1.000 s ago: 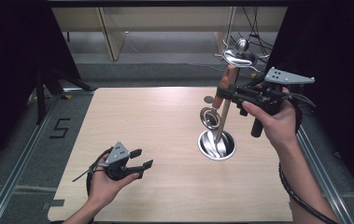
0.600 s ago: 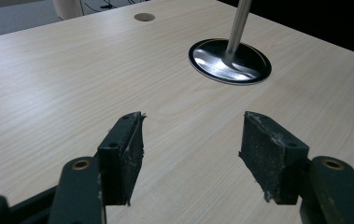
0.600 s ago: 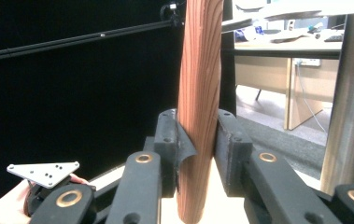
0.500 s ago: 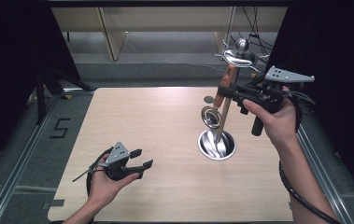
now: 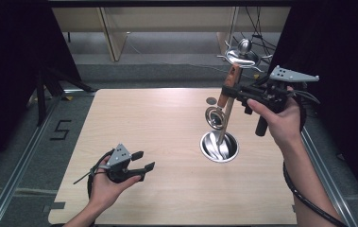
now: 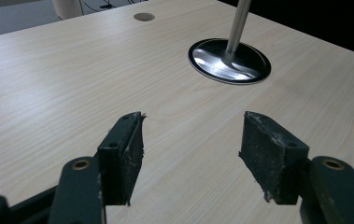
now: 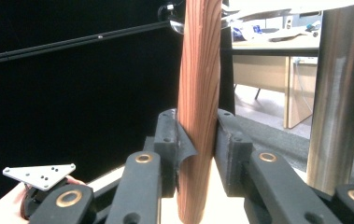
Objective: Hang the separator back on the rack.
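Nothing has moved; the pale wooden table [image 5: 167,123] fronts dark curtains [image 5: 11,56].

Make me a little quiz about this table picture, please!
1. True or false: the left gripper holds something.
2. What does the right gripper clamp? A) wooden handle B) cable C) cup
3. Fill in: the steel pole rises from a round ____ on the table.

Key: 1 false, its jaws stand open and empty. 2 A. 3 base.
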`<move>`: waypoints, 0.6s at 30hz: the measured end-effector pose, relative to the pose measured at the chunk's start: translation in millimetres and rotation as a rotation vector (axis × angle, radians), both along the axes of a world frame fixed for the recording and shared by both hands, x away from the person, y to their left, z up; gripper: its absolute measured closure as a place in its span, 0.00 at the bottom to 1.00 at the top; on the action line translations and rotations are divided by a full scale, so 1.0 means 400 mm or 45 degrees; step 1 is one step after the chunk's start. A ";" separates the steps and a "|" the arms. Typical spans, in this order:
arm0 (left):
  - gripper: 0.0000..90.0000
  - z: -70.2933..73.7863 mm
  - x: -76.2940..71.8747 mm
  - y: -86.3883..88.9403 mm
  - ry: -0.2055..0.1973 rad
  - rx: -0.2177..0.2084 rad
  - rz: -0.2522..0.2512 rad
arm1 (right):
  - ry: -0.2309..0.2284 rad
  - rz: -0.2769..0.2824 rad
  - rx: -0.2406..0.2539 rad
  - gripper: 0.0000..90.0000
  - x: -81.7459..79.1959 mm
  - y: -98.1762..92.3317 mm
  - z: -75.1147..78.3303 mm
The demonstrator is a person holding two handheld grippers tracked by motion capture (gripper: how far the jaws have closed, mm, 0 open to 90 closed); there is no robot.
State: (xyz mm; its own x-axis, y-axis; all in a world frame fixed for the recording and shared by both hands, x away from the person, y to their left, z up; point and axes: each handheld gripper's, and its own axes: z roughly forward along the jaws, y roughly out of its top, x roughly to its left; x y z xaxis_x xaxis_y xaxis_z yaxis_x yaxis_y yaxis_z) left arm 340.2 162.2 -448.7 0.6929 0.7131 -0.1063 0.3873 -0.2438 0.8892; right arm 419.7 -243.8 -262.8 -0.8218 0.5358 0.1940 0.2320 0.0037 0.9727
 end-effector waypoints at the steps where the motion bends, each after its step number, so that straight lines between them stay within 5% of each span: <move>1: 0.43 0.000 0.000 0.000 0.000 0.000 0.000 | -0.001 -0.003 -0.003 0.82 0.000 -0.001 0.000; 18: 0.43 0.001 0.001 0.001 -0.008 0.026 -0.005 | 0.008 -0.020 0.018 0.81 -0.007 -0.012 -0.017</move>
